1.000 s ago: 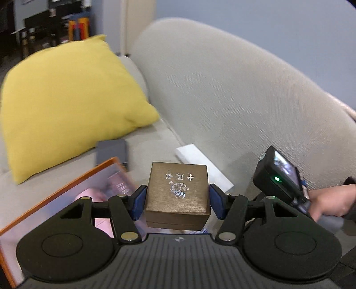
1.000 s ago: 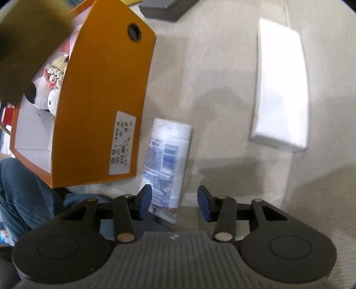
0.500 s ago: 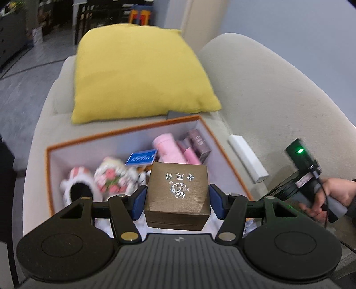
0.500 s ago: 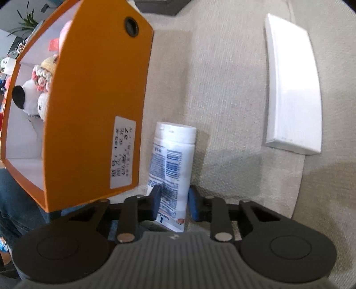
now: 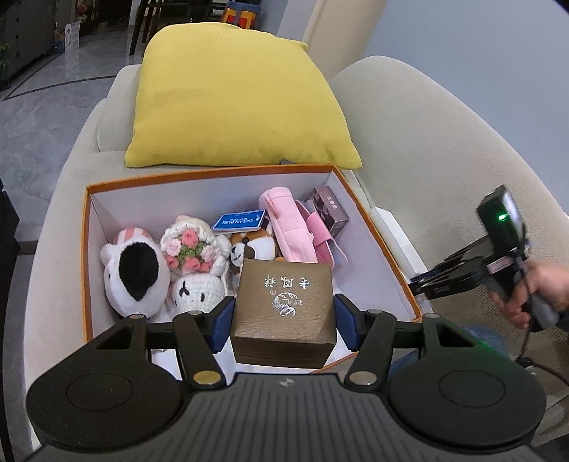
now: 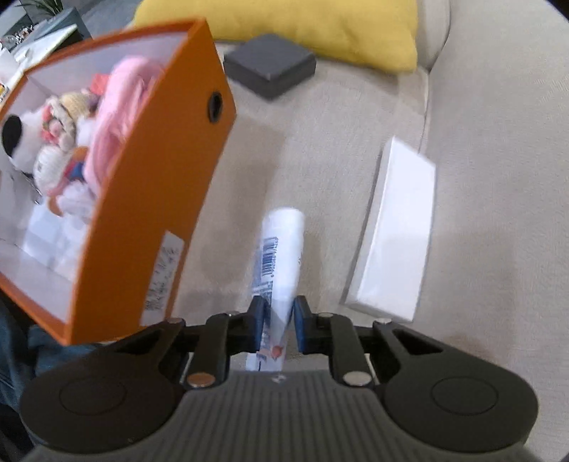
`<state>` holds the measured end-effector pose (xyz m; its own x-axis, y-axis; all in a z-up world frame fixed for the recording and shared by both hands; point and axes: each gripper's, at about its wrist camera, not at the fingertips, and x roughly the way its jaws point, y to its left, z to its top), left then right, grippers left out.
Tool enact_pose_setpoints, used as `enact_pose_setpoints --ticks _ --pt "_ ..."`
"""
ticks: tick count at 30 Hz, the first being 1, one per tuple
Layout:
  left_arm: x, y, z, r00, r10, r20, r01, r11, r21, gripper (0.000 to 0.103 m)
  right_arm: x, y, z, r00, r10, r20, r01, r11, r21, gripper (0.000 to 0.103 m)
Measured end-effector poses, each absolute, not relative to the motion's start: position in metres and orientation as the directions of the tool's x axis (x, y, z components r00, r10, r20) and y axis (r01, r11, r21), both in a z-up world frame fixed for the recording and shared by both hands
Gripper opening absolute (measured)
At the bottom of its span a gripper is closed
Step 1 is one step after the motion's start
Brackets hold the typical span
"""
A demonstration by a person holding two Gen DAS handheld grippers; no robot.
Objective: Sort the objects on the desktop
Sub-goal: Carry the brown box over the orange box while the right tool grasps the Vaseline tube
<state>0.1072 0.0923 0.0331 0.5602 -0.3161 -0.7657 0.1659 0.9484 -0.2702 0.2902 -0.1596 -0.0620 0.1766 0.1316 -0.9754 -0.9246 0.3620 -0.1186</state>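
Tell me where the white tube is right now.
In the right wrist view, the white tube sits clamped in the right gripper, over the sofa seat between the orange box and the flat white box.

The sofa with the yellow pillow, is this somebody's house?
Most likely a living room at home. A beige sofa holds a yellow cushion and an orange box of plush toys. Behind it, a tiled floor leads toward dark chairs, perhaps a dining area.
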Motion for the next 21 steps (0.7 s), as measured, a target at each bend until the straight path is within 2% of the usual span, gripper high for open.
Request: enact_pose_setpoints --ticks 4,7,11,14,17,21 --pt "0.11 0.091 0.025 0.545 -0.325 -0.773 0.168 0.945 -0.279 0.068 0.298 -0.158 -0.073 0.156 0.167 -0.974 -0.922 0.379 -0.083 0.028" --pt "0.113 0.089 0.021 0.539 -0.334 -0.773 0.17 0.942 -0.288 0.069 0.299 -0.166 -0.083 0.095 0.16 -0.983 -0.906 0.423 -0.019 0.042" --pt "0.115 0.086 0.023 0.542 -0.338 -0.769 0.178 0.941 -0.288 0.068 0.308 -0.164 -0.095 0.046 0.124 -0.991 -0.893 0.45 0.015 0.057" --pt "0.116 0.085 0.025 0.545 -0.332 -0.77 0.177 0.943 -0.281 0.069 0.314 -0.165 -0.1 0.018 0.079 -0.997 -0.876 0.483 0.022 0.062" --pt "0.118 0.084 0.024 0.543 -0.332 -0.771 0.177 0.943 -0.281 0.069 0.316 -0.168 -0.106 0.008 0.038 -0.999 -0.872 0.49 0.012 0.064" --pt "0.12 0.079 0.021 0.533 -0.339 -0.775 0.184 0.941 -0.284 0.069 0.311 -0.17 -0.102 0.039 0.058 -0.998 -0.883 0.47 -0.007 0.06"
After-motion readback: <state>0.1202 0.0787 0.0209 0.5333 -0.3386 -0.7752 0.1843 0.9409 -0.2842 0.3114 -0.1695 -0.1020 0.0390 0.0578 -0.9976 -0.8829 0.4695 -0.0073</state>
